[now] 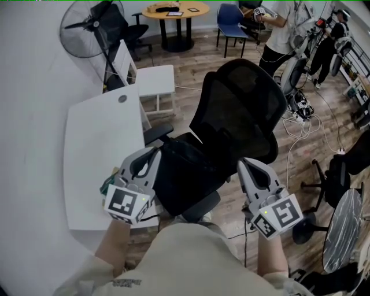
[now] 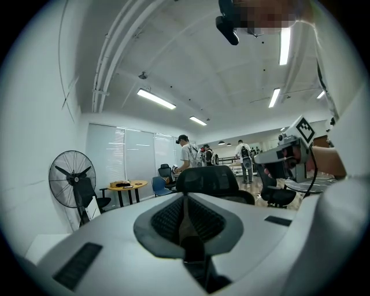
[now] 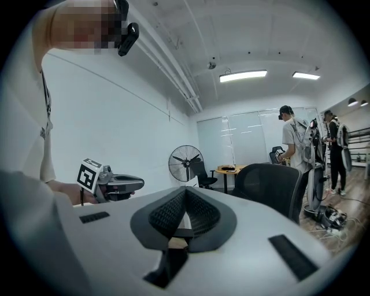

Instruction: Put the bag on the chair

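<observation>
A black mesh office chair (image 1: 243, 110) stands in the middle of the head view, its back rest to the right. A black bag (image 1: 184, 173) lies on its seat, hard to tell apart from the dark cushion. My left gripper (image 1: 155, 151) hovers just over the bag's left edge with its jaws shut and nothing between them. My right gripper (image 1: 243, 163) is held at the seat's right side, also shut and empty. In the left gripper view the closed left gripper (image 2: 185, 199) points at the chair (image 2: 208, 180). The right gripper (image 3: 185, 193) looks past the chair (image 3: 272, 185).
A white desk (image 1: 98, 144) stands close on the left, a small white table (image 1: 155, 81) behind it. A floor fan (image 1: 87, 26), a round yellow table (image 1: 176, 10) and a blue chair (image 1: 231, 20) stand at the back. People (image 1: 283, 29) stand far right; cables (image 1: 300, 121) trail on the floor.
</observation>
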The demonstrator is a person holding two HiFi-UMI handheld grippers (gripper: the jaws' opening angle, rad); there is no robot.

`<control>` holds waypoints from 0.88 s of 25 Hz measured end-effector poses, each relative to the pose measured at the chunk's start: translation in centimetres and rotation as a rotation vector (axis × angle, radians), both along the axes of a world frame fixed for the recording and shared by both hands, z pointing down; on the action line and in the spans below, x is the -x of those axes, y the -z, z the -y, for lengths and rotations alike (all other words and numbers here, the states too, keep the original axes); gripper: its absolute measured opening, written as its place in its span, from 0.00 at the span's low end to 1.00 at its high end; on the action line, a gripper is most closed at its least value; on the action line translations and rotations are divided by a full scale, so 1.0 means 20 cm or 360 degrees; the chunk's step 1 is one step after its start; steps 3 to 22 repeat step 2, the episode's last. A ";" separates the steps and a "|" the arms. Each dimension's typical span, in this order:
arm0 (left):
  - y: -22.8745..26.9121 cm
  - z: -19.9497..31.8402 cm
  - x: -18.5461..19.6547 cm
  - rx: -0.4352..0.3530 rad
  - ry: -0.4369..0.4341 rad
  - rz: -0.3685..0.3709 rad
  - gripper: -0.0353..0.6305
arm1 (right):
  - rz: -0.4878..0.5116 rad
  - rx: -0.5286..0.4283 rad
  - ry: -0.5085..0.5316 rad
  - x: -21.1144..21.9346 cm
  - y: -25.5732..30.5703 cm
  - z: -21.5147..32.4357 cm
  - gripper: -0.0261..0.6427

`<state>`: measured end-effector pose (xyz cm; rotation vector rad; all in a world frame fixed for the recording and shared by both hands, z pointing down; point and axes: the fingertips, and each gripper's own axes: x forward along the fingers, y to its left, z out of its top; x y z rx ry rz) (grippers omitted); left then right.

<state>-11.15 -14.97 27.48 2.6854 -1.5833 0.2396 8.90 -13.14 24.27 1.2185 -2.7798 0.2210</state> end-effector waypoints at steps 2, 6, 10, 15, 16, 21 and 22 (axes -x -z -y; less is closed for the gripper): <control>0.00 -0.01 0.01 -0.0007 0.0000 -0.0007 0.11 | -0.0008 0.0009 -0.0003 0.01 -0.02 -0.01 0.07; 0.00 -0.01 0.01 -0.0007 0.0000 -0.0007 0.11 | -0.0008 0.0009 -0.0003 0.01 -0.02 -0.01 0.07; 0.00 -0.01 0.01 -0.0007 0.0000 -0.0007 0.11 | -0.0008 0.0009 -0.0003 0.01 -0.02 -0.01 0.07; 0.00 -0.01 0.01 -0.0007 0.0000 -0.0007 0.11 | -0.0008 0.0009 -0.0003 0.01 -0.02 -0.01 0.07; 0.00 -0.01 0.01 -0.0007 0.0000 -0.0007 0.11 | -0.0008 0.0009 -0.0003 0.01 -0.02 -0.01 0.07; 0.00 -0.01 0.01 -0.0007 0.0000 -0.0007 0.11 | -0.0008 0.0009 -0.0003 0.01 -0.02 -0.01 0.07; 0.00 -0.01 0.01 -0.0007 0.0000 -0.0007 0.11 | -0.0008 0.0009 -0.0003 0.01 -0.02 -0.01 0.07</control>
